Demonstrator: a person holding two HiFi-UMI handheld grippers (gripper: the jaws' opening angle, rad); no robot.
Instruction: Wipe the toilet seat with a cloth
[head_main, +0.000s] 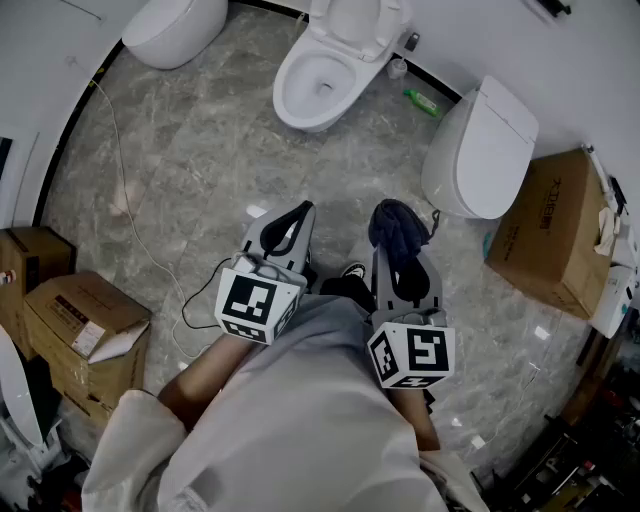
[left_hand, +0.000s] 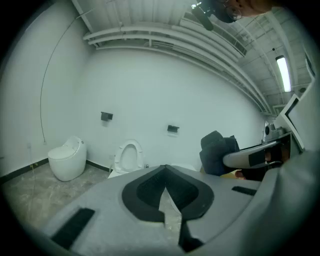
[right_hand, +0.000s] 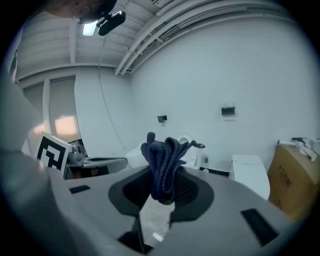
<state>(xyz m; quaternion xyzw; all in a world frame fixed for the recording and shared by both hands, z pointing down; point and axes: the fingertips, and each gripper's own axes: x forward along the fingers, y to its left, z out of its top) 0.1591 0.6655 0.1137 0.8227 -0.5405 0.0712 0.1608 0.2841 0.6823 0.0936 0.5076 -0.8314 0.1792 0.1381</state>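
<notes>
Grey marbled floor (head_main: 200, 150), white walls, several toilets parked along them, showroom-ish. Nearest the body: left claw (head_main: 300, 210) is pressed together with nothing in it and points forward. My read is that it's the spare, free to steady or lift something when needed. Right claw (head_main: 402, 215), just beside it, is pinching the cloth (head_main: 398, 228). The grip is low on the fabric, so most of it bunches up past the tips. That makes sense: with a wad standing proud of the tips, fabric rather than plastic meets the seat. The cloth is dark navy and soft-looking, crumpled into loose ropey folds, with a small loop or tag poking out one side. To the right of the right claw and a little ahead is a closed-lid toilet (head_main: 480, 150), with a cardboard box (head_main: 550, 230) further right. The target is the open toilet (head_main: 320, 80), straight ahead of both claws and well apart from them, white and glossy, lid raised. Can't tell whether the seat ring is down or up with the lid. The right gripper view puts it directly behind the cloth, so that claw is aimed at it. A green bottle (head_main: 422, 101) lies on the floor right of the target. No contact yet, so wiping hasn't started.
</notes>
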